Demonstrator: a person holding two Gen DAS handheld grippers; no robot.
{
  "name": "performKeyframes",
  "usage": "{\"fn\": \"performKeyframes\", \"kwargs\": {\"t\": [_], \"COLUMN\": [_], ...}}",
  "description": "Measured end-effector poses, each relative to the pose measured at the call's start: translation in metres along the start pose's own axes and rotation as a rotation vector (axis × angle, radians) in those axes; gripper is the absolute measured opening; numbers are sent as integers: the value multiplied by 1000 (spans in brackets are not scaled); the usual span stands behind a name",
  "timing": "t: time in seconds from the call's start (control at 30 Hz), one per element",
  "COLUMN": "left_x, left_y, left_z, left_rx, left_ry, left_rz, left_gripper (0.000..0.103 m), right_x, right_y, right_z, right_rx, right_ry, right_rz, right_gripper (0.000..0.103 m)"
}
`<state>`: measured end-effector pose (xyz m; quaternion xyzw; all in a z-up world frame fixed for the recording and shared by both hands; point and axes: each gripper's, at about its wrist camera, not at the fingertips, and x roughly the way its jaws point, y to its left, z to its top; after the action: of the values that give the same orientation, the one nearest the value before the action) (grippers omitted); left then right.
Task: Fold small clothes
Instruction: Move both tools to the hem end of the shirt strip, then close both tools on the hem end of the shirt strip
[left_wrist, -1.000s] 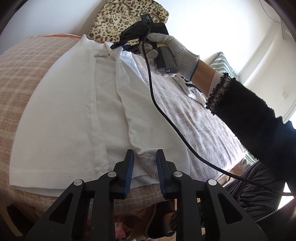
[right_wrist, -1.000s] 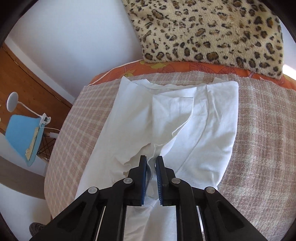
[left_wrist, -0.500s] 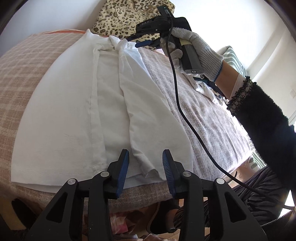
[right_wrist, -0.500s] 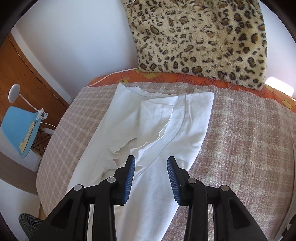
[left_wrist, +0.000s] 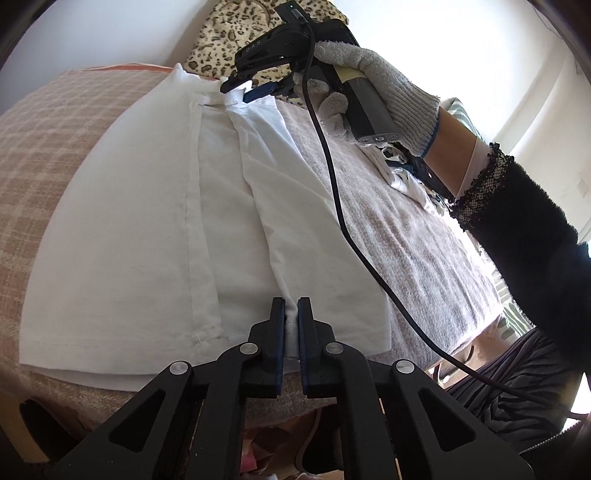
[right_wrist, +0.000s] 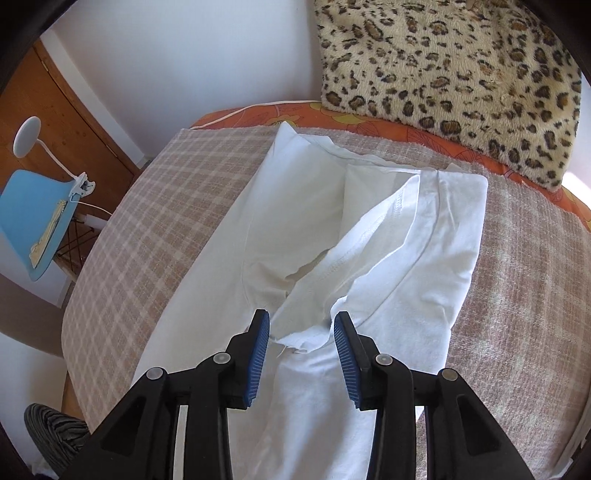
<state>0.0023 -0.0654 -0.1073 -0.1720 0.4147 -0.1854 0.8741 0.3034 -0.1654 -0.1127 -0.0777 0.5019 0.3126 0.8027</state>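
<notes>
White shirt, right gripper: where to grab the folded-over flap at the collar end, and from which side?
Pinch the loose flap's stitched edge on the white shirt, coming from above with the right gripper. That edge stands raised off the layers beneath.

Bare blanket (right_wrist: 517, 295) beside the shirt (right_wrist: 295, 229) is free; leopard cushion (right_wrist: 461, 74) blocks the far end.

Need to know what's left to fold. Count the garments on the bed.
2. A white shirt lies spread on the blanket, partly folded. A crumpled white piece sits at the far side behind the gloved hand; more may be hidden there.
</notes>
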Motion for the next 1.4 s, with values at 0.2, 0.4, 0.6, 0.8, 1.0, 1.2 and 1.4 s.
{"fn": "performKeyframes", "kwargs": {"t": [0.2,0.4,0.6,0.8,1.0,1.2,1.4], "left_x": [-1,-15,-10,-34,-84,-98,-79], "left_y": [1,2,13,18,40,90,111], "left_z": [1,3,0,8,28,39,26], "left_rx": [-20,-39,-39,2,128,22,-109], "left_ry": [-3,-24,9,26,-14,27,127], "left_rz": [-24,-37,0,-8,102,168,109], "left_gripper": [3,3,3,10,26,37,37], "right_x": [24,18,19,-27,-90,-110,-115], "right_y": [18,13,1,1,22,34,42], "right_z": [-13,-11,-12,-32,-98,-197,-277], "right_rx": [-114,-100,-36,16,29,92,223], "right_ry": [65,6,-9,-78,-94,-14,-6], "right_rz": [-143,-148,-57,-15,31,78,219], "right_gripper": [33,7,13,35,35,35,35]}}
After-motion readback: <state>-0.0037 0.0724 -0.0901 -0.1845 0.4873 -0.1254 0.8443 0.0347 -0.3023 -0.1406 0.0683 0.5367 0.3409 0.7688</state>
